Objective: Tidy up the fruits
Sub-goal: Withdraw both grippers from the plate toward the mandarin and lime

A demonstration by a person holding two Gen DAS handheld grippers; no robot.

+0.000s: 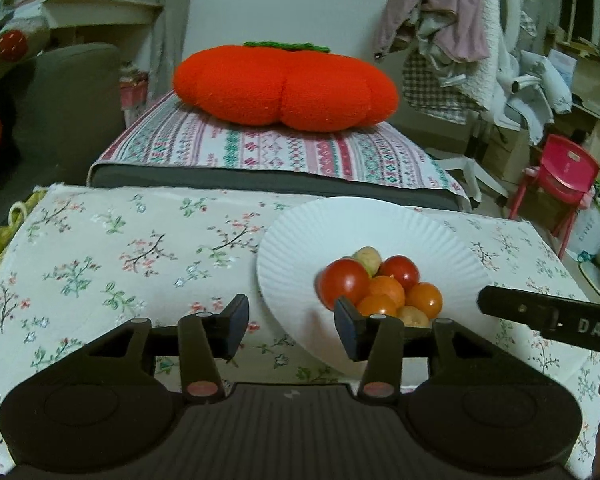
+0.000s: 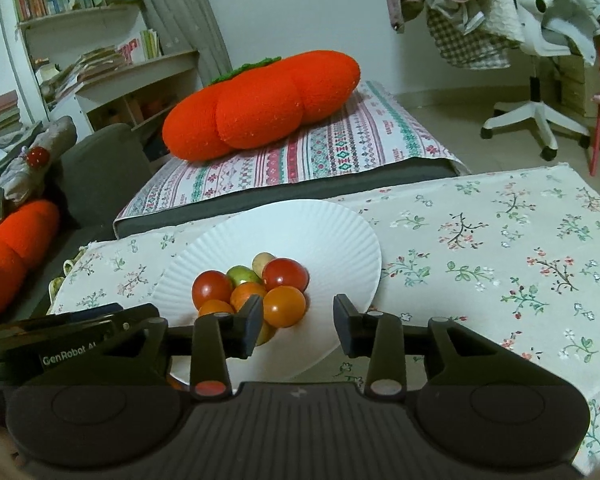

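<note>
A white paper plate (image 1: 340,232) (image 2: 320,232) lies on the floral tablecloth (image 1: 112,248) (image 2: 500,248). It holds a pile of several cherry tomatoes (image 1: 380,288) (image 2: 252,288), red, orange and yellow-green. My left gripper (image 1: 292,328) is open and empty, low over the plate's near left rim; its right finger stands just in front of the pile. My right gripper (image 2: 298,326) is open and empty over the plate's near edge; its left finger stands just in front of an orange tomato (image 2: 284,306). The right gripper's side shows in the left wrist view (image 1: 548,316).
Behind the table stands a bench with a striped cloth (image 1: 260,148) (image 2: 320,148) and a big orange plush persimmon (image 1: 284,84) (image 2: 260,104). A grey sofa (image 1: 72,88), a red child's chair (image 1: 560,176) and an office chair piled with clothes (image 2: 532,40) stand around.
</note>
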